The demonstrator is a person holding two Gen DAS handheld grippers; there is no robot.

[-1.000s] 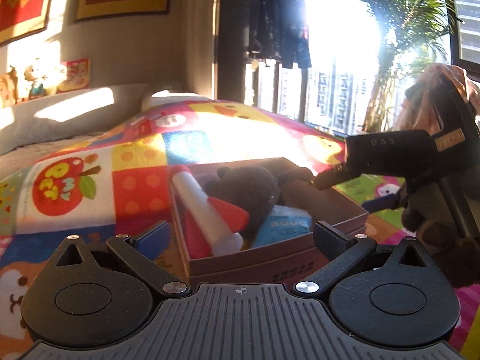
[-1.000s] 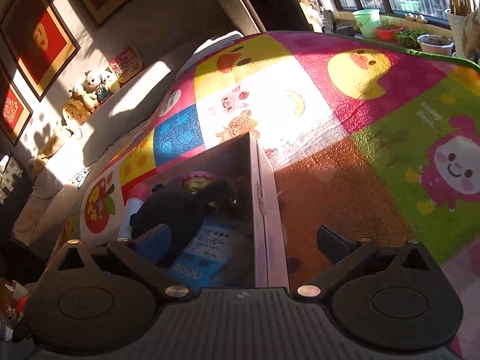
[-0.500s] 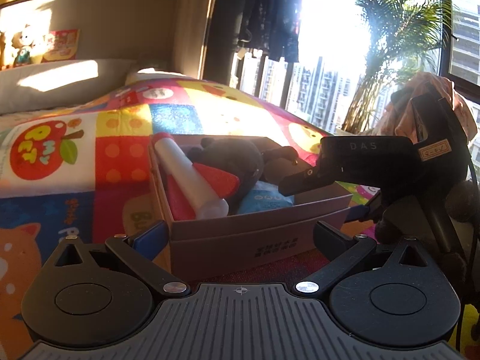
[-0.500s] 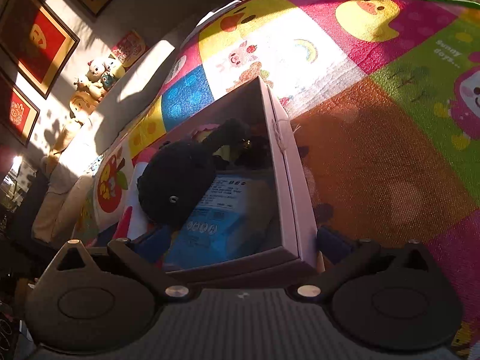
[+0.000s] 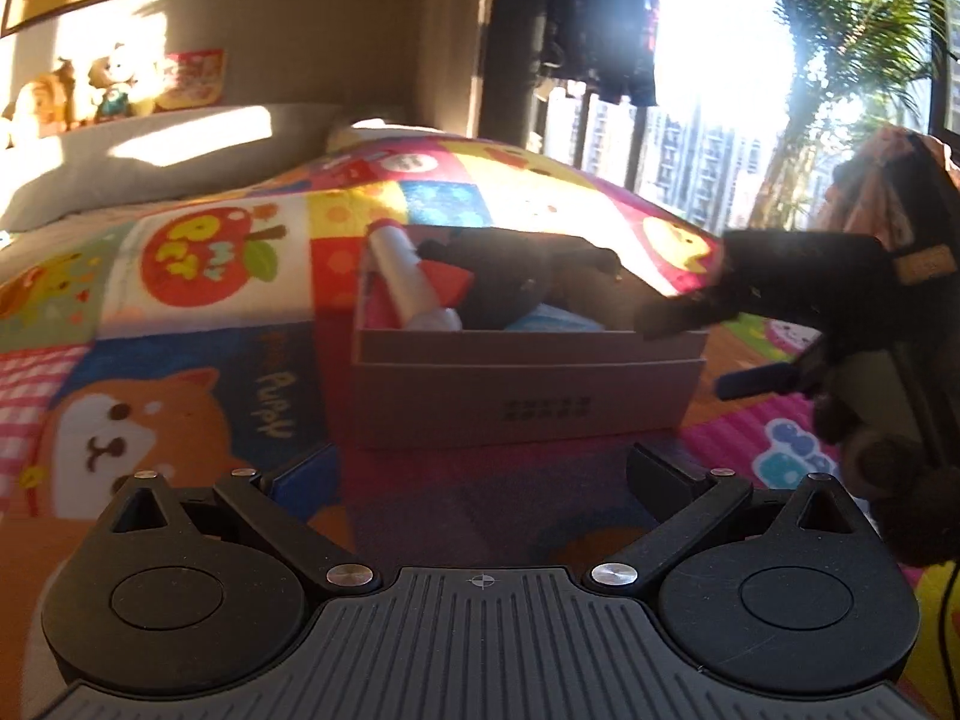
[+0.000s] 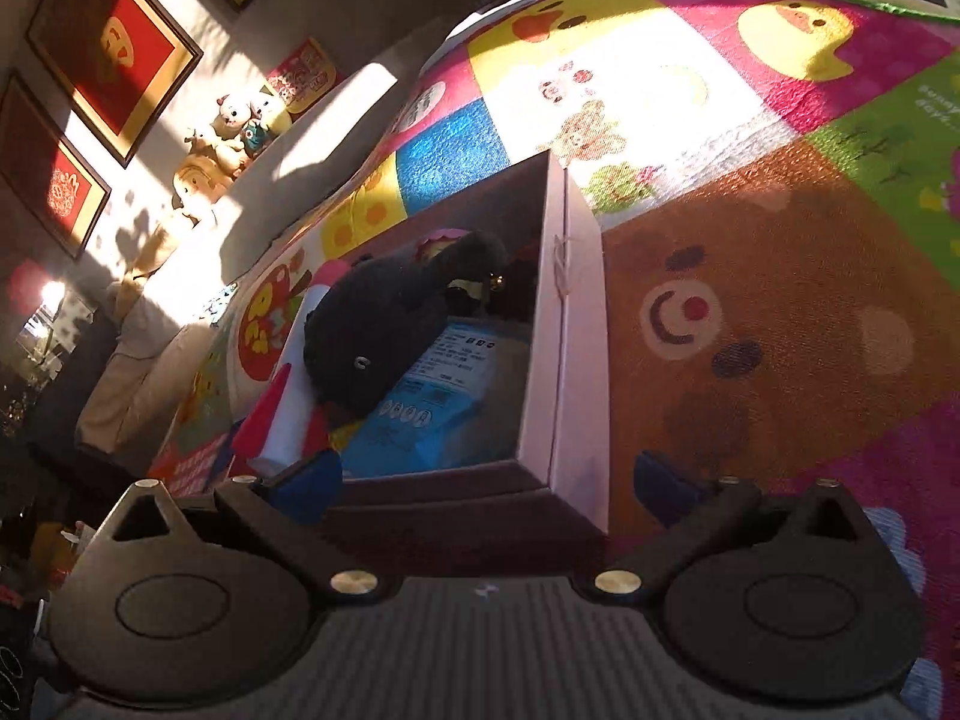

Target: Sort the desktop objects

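The sorting looks near its end: the cardboard box (image 5: 528, 384) on the patchwork mat (image 6: 750, 312) already holds a black plush toy (image 6: 384, 336), a blue packet (image 6: 420, 414) and a white roll (image 5: 414, 288). The left gripper (image 5: 480, 474) hangs short of the box, tongs apart and empty. The right gripper (image 6: 486, 474) straddles the box's near corner, tongs apart, so the next move probably calls for closing on that wall, or drawing back
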